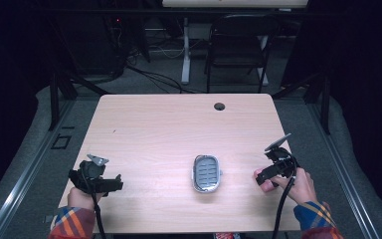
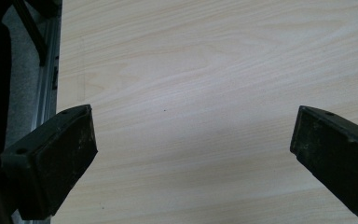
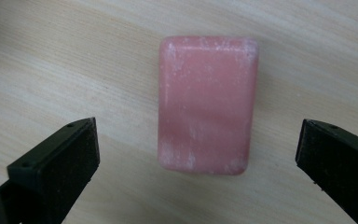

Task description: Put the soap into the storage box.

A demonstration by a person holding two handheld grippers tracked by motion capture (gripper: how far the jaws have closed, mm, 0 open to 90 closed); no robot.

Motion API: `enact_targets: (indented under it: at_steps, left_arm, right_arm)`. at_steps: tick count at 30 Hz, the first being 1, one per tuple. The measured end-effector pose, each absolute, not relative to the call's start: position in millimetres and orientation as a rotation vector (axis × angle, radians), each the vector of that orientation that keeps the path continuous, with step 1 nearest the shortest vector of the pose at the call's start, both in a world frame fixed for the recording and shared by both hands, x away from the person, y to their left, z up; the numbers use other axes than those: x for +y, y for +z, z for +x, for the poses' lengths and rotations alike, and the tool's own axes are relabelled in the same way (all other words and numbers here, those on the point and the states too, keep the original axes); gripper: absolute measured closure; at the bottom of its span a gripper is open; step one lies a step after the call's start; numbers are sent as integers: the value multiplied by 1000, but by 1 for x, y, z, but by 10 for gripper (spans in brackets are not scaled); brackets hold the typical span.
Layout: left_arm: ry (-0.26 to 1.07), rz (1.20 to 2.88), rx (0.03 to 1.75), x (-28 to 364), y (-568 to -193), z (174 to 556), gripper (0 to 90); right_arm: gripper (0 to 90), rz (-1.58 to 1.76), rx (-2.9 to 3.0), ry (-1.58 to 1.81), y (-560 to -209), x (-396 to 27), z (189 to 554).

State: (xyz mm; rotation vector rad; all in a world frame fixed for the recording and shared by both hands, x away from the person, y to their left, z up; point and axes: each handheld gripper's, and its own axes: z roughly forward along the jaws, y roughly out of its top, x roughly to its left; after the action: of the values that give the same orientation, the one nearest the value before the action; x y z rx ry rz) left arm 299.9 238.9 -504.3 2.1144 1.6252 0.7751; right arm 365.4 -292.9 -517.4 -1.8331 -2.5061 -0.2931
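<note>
A pink bar of soap [image 3: 206,105] lies flat on the wooden table [image 1: 169,129]. My right gripper [image 3: 198,140] hangs just above it, open, with one jaw on each side of the bar and neither touching it. In the high view that right gripper [image 1: 262,176] is near the table's right front, pointing left, and covers the soap. An oval metal soap dish [image 1: 207,173] with a grey slotted insert sits at the front middle, holding nothing. My left gripper [image 1: 113,183] is at the front left, pointing right. It is open [image 2: 193,158] over bare wood.
A round cable hole [image 1: 219,106] is near the table's far edge. Beyond the table stand a dark folding chair [image 1: 238,45] and a white desk leg [image 1: 185,50]. The table's left edge [image 2: 56,70] and a metal floor rail run beside my left gripper.
</note>
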Motion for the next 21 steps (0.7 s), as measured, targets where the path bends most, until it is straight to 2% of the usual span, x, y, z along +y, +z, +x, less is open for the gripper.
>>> enact_targets:
  at_steps: [4,10,21]
  left_arm:
    - [783,2111,1622,238,-504,300,1]
    - [782,2109,1622,239,-504,299,1]
    - [788,2109,1619,238,-504,299,1]
  right_arm:
    - [2,-1843,-2514,-278,-521,-286,370]
    - [142,-1843,-2532,-227,-524,-283,375]
    - [235,-1850,-2551,-164,-529,-282,378]
